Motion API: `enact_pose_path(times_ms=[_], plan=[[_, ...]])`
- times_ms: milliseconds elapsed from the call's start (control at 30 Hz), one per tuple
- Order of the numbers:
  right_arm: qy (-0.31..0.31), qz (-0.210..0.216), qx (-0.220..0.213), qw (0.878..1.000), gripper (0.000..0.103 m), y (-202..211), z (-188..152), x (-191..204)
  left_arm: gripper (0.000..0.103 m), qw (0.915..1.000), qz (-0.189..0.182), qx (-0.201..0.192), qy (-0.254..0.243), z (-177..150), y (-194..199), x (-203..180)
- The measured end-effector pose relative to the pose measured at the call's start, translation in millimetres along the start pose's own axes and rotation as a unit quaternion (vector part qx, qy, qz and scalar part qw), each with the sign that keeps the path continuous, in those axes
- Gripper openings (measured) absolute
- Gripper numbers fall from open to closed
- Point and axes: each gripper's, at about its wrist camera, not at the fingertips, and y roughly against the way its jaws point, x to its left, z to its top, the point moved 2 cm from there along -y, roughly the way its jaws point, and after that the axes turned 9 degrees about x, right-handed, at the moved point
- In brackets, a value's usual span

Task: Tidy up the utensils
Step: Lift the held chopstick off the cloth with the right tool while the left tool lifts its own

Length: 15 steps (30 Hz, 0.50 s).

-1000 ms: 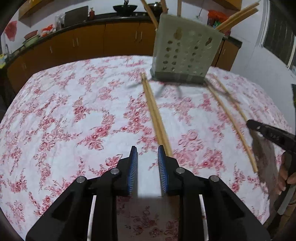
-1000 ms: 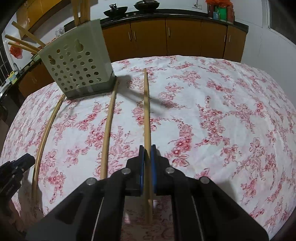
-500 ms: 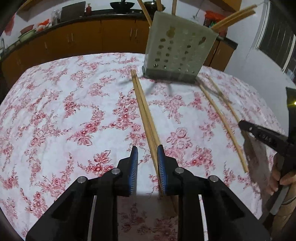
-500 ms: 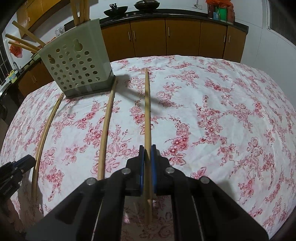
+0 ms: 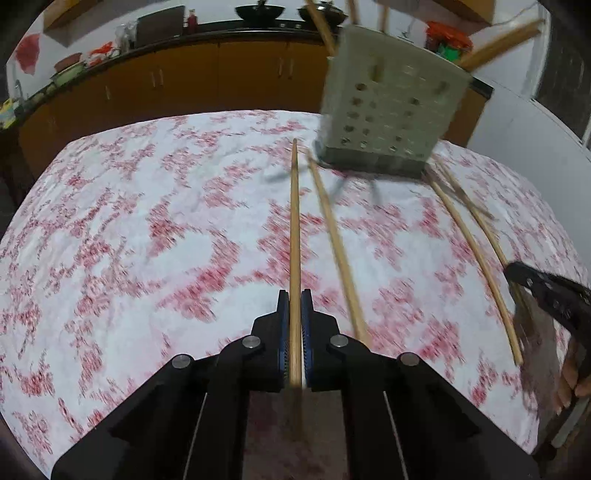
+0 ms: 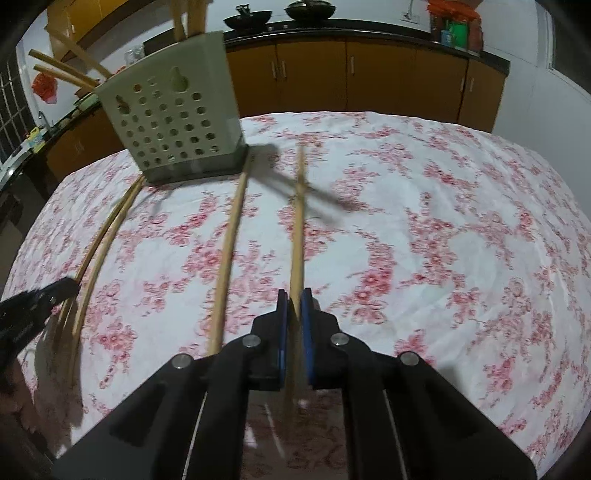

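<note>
Each tool pinches its own chopstick near the butt end, left tool (image 5: pixel 294 325) and right tool (image 6: pixel 294 325) alike, both shafts pointing straight ahead toward the perforated utensil holder (image 6: pixel 177 125) standing upright on the desk (image 6: pixel 443 221)

**No legible writing in either view**

Nothing can be read. The green-and-red packages (image 6: pixel 456 27) on the far kitchen bench (image 6: pixel 369 31) carry printing, but it is too small and blurred to make out. The small yellow item (image 6: pixel 35 138) at the left edge of the right wrist view shows coloured marks, equally unreadable. The perforated holder (image 6: pixel 177 125) bears only holes, no lettering.
</note>
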Motion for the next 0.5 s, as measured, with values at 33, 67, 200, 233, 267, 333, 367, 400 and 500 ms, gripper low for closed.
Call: enact_pose_path(times_ms=[33,67,200,233,267,333,367,400,500], plan=[[0.002,-0.003,-0.001,1.0,0.009,-0.9,1.4,1.6,0.008,1.0,0.003,-0.001,0.005,3.0,-1.2,3.6],[0.003,-0.006,-0.003,1.0,0.009,-1.6,2.7,2.0,0.008,0.9999,0.006,-0.002,0.012,7.2,-3.2,8.5],[-0.019,-0.024,-0.011,0.999,0.009,-5.8,12.0,-8.5,0.008,0.9996,0.006,-0.004,0.025,13.5,-5.1,18.2],[-0.027,-0.027,-0.012,0.999,0.009,-6.5,14.0,-12.6,0.008,0.9996,0.003,-0.005,0.026,13.9,-5.4,19.5],[-0.033,-0.027,-0.012,0.999,0.009,-6.7,14.9,-16.0,0.008,0.9996,0.003,-0.007,0.026,13.3,-5.1,19.4],[-0.032,-0.026,-0.013,0.999,0.009,-6.7,13.9,-17.4,0.008,0.9997,0.005,-0.014,0.021,10.8,-5.0,18.5],[-0.028,-0.029,-0.015,0.999,0.009,-6.6,12.6,-16.8,0.008,0.9997,0.005,-0.016,0.02,9.9,-4.5,18.7],[-0.025,-0.032,-0.018,0.999,0.009,-6.6,11.4,-16.2,0.008,0.9996,0.002,-0.016,0.022,10.2,-4.7,19.6],[-0.013,-0.045,-0.027,0.999,0.009,-6.8,7.2,-12.5,0.008,0.9995,-0.007,-0.017,0.028,10.1,-4.0,21.8]])
